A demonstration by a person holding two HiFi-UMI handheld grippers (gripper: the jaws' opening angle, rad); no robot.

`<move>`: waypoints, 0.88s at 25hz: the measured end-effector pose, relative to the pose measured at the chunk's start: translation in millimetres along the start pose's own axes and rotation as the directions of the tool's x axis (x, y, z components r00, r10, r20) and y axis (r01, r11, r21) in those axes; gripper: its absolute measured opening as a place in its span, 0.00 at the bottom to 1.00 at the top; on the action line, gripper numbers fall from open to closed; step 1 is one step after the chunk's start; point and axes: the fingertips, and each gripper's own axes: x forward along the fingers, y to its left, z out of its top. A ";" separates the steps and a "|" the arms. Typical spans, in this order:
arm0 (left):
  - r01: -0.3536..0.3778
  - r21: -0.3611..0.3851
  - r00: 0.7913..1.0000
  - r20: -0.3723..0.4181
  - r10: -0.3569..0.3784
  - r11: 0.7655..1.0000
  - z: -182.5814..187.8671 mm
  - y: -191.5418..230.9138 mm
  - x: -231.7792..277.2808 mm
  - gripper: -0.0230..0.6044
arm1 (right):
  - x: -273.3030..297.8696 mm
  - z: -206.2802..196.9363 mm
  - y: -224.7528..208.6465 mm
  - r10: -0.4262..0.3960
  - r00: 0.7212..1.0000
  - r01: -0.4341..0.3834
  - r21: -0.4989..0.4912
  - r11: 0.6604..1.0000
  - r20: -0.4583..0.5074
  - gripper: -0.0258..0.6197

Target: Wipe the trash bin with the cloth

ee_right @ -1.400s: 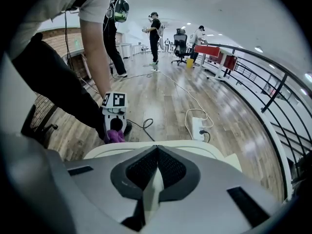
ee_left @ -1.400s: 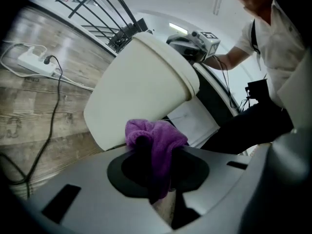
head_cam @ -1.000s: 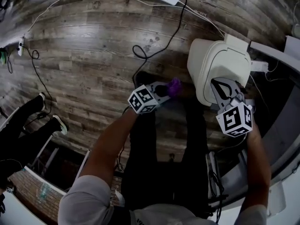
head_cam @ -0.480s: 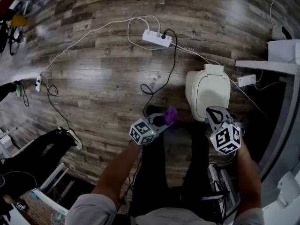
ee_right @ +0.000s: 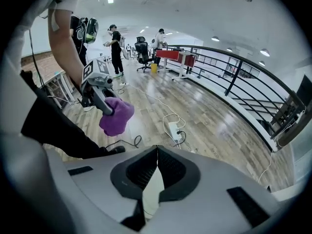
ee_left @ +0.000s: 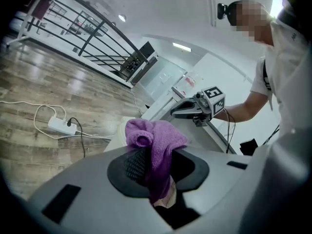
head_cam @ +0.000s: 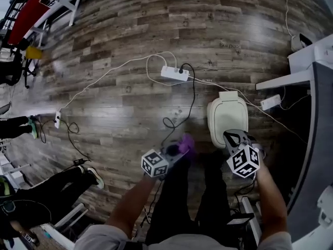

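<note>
As only left gripper view shows, left tool (ee_left: 156,165) clamps cloth (ee_left: 160,138).

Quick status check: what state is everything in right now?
Trash bin: upright, lid closed.
Purple cloth: bunched, held off the trash bin.
Left gripper: shut on the purple cloth.
Right gripper: shut, empty, over the trash bin's near edge.
Power strip: on the floor, one black plug in.

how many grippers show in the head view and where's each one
2. The left gripper holds a purple fabric cloth just left of the cream plastic trash bin; the right gripper, jaws shut, hangs over that bin's near end.
</note>
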 end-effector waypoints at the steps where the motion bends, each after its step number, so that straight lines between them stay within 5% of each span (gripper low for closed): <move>1: -0.014 0.001 1.000 0.011 0.014 1.000 5.1 -3.8 1.4 0.17 | -3.7 -0.2 -3.4 -0.003 1.000 0.003 0.005 1.000 0.012 0.05; 22: -0.139 0.019 0.978 0.159 0.135 0.990 76.2 -197.1 10.4 0.17 | -166.7 -7.8 -8.9 -0.003 0.990 0.007 -0.032 0.999 0.139 0.05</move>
